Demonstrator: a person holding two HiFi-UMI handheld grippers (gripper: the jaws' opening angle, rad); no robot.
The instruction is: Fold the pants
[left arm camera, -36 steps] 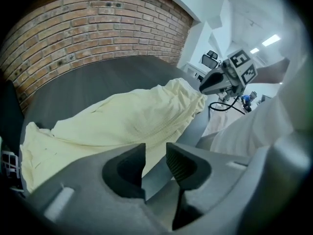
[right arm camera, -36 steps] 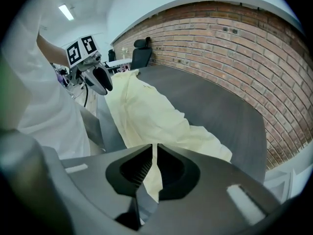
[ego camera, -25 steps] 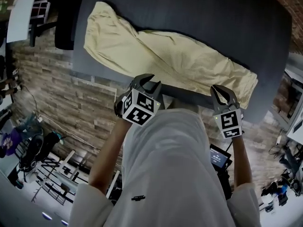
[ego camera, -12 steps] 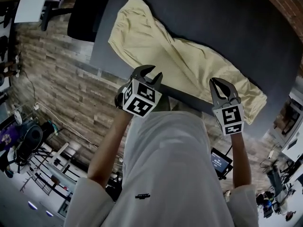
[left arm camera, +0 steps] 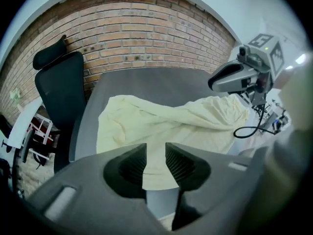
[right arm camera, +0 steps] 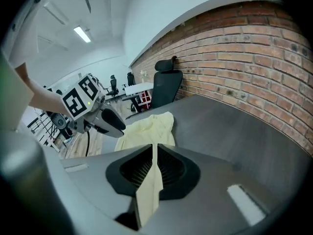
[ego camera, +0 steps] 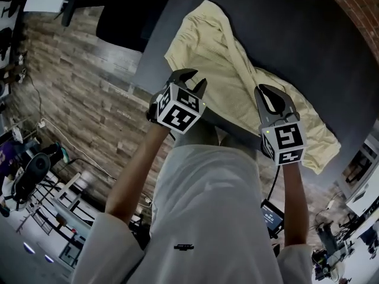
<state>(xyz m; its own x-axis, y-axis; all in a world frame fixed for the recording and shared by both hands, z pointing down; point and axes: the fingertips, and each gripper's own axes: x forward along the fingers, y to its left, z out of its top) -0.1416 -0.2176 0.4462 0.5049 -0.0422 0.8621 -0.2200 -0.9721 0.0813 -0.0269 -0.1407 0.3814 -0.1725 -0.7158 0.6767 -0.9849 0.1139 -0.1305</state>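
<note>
Whereas the pants (ego camera: 237, 81) lay across the head view's top a second ago, we now log them slanting toward lower right on the surface (ego camera: 308, 46), right tool (right arm camera: 152, 148) opening on a pinched strip of them, left tool (left arm camera: 155, 148) half apart, pressing nothing: we judge repositioning, fold pending.

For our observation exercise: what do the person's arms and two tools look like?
The left tool and right tool are dark grey with curved jaws and ribbed pads; each carries a white cube with black square markers. A black cable trails from the right tool, whose jaws are opening around the pants. The sleeves are short and white.
</note>
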